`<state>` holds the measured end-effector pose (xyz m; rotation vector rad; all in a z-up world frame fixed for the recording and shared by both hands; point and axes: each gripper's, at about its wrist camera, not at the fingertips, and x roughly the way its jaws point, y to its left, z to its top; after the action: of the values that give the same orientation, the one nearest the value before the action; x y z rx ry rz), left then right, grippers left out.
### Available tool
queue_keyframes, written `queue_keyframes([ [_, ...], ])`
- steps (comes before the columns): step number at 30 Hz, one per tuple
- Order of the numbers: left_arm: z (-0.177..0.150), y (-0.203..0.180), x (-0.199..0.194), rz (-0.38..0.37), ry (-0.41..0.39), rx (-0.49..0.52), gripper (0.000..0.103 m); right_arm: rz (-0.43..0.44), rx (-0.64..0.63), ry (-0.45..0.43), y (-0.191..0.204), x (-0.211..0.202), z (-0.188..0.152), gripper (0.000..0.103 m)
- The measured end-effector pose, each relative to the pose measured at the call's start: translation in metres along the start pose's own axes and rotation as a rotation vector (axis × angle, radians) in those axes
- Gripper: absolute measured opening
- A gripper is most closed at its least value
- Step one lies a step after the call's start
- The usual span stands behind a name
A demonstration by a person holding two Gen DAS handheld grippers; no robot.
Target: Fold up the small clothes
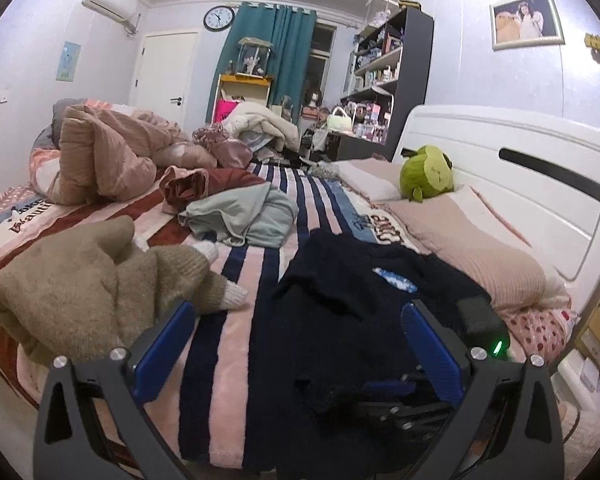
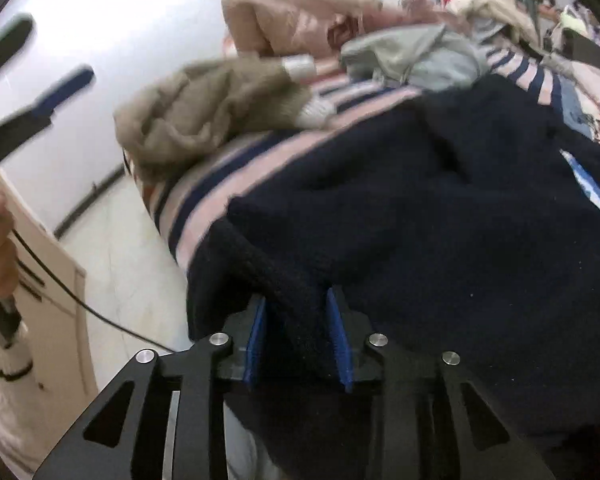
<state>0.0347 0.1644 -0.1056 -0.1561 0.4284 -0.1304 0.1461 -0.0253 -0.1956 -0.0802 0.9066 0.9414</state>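
A dark navy knit garment (image 1: 352,292) with a blue-white patch lies spread on the striped bed blanket (image 1: 244,300). It fills the right wrist view (image 2: 440,200). My right gripper (image 2: 298,320) is shut on a bunched edge of the navy garment near the bed's edge. It shows low in the left wrist view (image 1: 396,400), partly hidden under the cloth. My left gripper (image 1: 296,320) is open and empty above the blanket, left of the navy garment. It also shows at the left edge of the right wrist view (image 2: 44,64).
A folded tan sweater (image 1: 88,284) lies left of the left gripper. A grey-green garment (image 1: 240,216), a maroon one (image 1: 204,184) and a pink quilt heap (image 1: 108,152) lie further back. A green plush (image 1: 426,172) sits on the pillows (image 1: 472,240) by the white headboard (image 1: 520,168).
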Motion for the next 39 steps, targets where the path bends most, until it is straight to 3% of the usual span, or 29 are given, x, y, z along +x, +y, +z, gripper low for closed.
queue_keyframes([
  [1, -0.002, 0.000, 0.003, -0.004, 0.010, 0.002, 0.102, 0.025, 0.028, -0.006, -0.003, -0.005, 0.002, 0.050],
  [2, -0.003, 0.000, 0.006, -0.014, 0.021, 0.001, 0.102, 0.031, 0.046, -0.027, -0.004, -0.014, 0.004, 0.056],
  [5, -0.009, 0.000, 0.018, -0.044, 0.055, -0.001, 0.102, -0.013, 0.023, -0.113, 0.000, -0.060, 0.001, 0.062],
  [10, -0.029, -0.001, 0.044, -0.112, 0.151, 0.034, 0.102, -0.162, 0.086, -0.260, -0.026, -0.153, -0.039, 0.087],
  [14, -0.053, 0.003, 0.067, -0.131, 0.248, 0.019, 0.102, -0.272, 0.222, -0.274, -0.065, -0.199, -0.096, 0.088],
  [19, -0.085, 0.006, 0.098, -0.147, 0.361, -0.063, 0.102, -0.148, 0.461, -0.237, -0.107, -0.185, -0.163, 0.088],
  [23, -0.099, -0.006, 0.103, -0.114, 0.368, -0.049, 0.102, -0.112, 0.452, -0.253, -0.105, -0.162, -0.172, 0.088],
  [24, -0.099, -0.008, 0.104, -0.101, 0.367, -0.053, 0.101, -0.098, 0.440, -0.262, -0.103, -0.161, -0.169, 0.087],
  [27, -0.100, -0.014, 0.104, -0.069, 0.365, -0.096, 0.093, -0.062, 0.416, -0.256, -0.099, -0.148, -0.153, 0.067],
  [28, -0.100, -0.016, 0.104, -0.068, 0.365, -0.092, 0.083, -0.084, 0.393, -0.240, -0.097, -0.143, -0.148, 0.067],
  [32, -0.101, -0.026, 0.103, -0.077, 0.361, -0.080, 0.064, -0.185, 0.324, -0.248, -0.089, -0.128, -0.130, 0.055],
  [34, -0.101, -0.030, 0.102, -0.078, 0.357, -0.074, 0.043, -0.284, 0.273, -0.250, -0.083, -0.125, -0.124, 0.018],
  [36, -0.100, -0.032, 0.100, -0.128, 0.356, -0.086, 0.024, -0.269, 0.273, -0.282, -0.083, -0.131, -0.122, 0.015],
  [39, -0.094, -0.042, 0.094, -0.110, 0.344, -0.030, 0.015, -0.197, 0.296, -0.370, -0.084, -0.152, -0.123, 0.014],
])
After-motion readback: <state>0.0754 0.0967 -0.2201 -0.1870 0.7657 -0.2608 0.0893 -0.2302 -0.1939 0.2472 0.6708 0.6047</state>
